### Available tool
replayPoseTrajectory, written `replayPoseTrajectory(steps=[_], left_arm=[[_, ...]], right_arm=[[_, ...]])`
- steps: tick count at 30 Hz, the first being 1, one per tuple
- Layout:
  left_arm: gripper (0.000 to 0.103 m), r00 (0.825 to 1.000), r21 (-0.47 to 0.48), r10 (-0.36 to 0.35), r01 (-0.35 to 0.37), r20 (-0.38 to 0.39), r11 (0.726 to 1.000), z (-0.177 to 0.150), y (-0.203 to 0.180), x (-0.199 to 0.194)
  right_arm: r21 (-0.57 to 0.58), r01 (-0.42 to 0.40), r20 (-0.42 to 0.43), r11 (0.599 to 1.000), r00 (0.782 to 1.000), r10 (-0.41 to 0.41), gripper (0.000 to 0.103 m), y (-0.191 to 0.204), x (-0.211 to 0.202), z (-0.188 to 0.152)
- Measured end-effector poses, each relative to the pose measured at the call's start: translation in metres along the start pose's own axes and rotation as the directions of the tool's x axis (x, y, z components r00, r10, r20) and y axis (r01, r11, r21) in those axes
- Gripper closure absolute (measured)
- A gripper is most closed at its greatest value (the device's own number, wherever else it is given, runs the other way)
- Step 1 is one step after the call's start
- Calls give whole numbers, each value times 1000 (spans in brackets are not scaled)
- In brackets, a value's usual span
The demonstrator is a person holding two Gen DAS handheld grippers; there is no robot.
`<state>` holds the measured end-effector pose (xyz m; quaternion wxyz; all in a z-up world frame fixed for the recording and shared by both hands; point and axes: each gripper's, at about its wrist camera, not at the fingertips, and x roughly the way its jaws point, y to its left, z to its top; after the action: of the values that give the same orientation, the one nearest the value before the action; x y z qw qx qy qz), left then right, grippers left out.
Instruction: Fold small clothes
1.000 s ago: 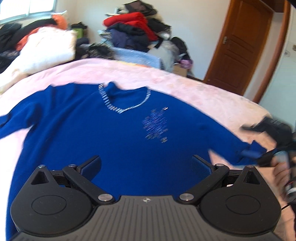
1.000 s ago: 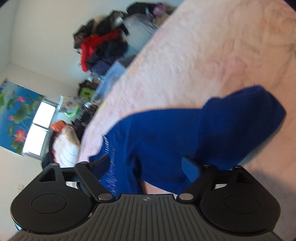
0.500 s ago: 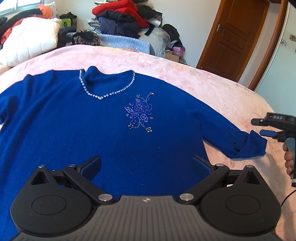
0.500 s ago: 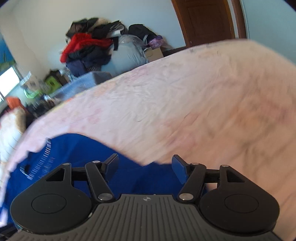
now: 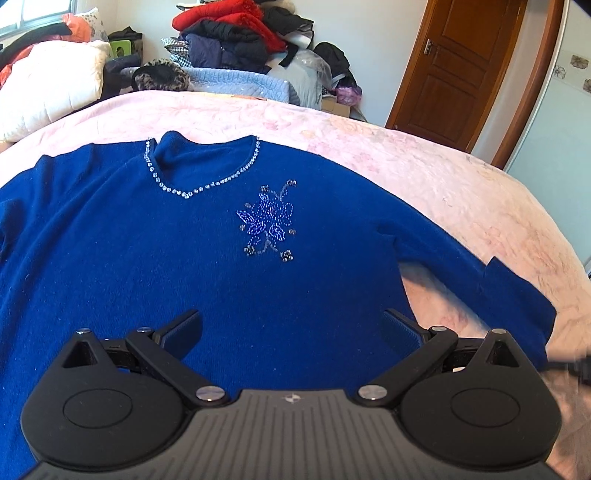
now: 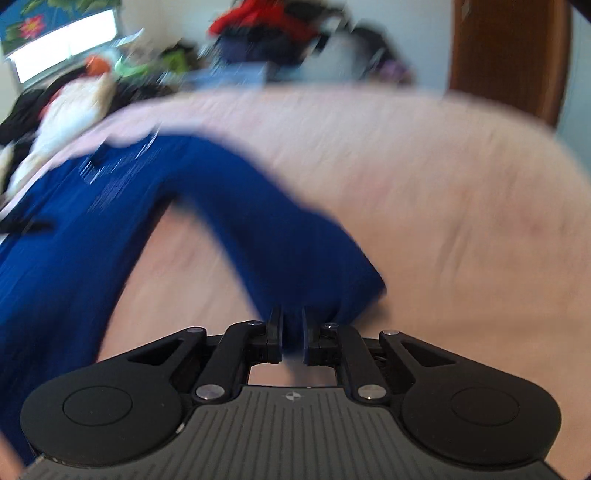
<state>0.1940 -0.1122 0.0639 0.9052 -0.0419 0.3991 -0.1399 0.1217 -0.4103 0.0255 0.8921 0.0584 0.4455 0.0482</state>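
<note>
Pale pink bedding covers a wide bed (image 5: 424, 177) that fills both views and serves as the folding surface. Beyond it, against the far wall, sits a heap of unsorted clothes (image 5: 236, 33) beside a brown wooden door (image 5: 443, 74), and a white pillow (image 5: 48, 81) lies at the left.

A royal blue sweater (image 5: 155, 240) is spread face up and flat across the bed, neckline toward the far wall, probably laid out this way so that its sleeves can be turned in first. A line of small clear stones edges the neckline (image 5: 184, 190), and a beaded flower motif (image 5: 269, 221) sits on the chest. Its sleeve (image 5: 480, 280) on the right of the view stretches out to the side, ending in a cuff near the bed's edge.

The left gripper (image 5: 291, 325) hovers over the lower body of the sweater with its jaws spread wide and nothing between them, seemingly waiting its turn or ready to steady the cloth.

The right gripper (image 6: 293, 334) is closing its jaws, now almost together, on blue cloth at the cuff end of the sleeve (image 6: 295, 251). The view is heavily blurred, but fabric plainly sits between the pads, so the likely aim is to carry this sleeve inward across the body.
</note>
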Motion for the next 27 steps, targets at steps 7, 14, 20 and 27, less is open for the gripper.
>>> replayPoseTrajectory(steps=[7,14,20,27], left_arm=[[0,996,-8,-90,90,5,996,14,-23,3],[0,840,-130,-509,493,-187,860,64,-95,78],[0,808,-80,-475,479,-349,874,64,-147,146],[70,775,-34,-496,526,-392,849,59,-161,157]], right_arm=[[341,-94,176,935,984,35,54,-49,-45,-22],[527,-286,327,801,937,119,46,-67,-22,-13],[548,-330,361,769,922,139,36,-60,-16,-27],[564,-318,348,762,928,129,33,-66,-9,-37]])
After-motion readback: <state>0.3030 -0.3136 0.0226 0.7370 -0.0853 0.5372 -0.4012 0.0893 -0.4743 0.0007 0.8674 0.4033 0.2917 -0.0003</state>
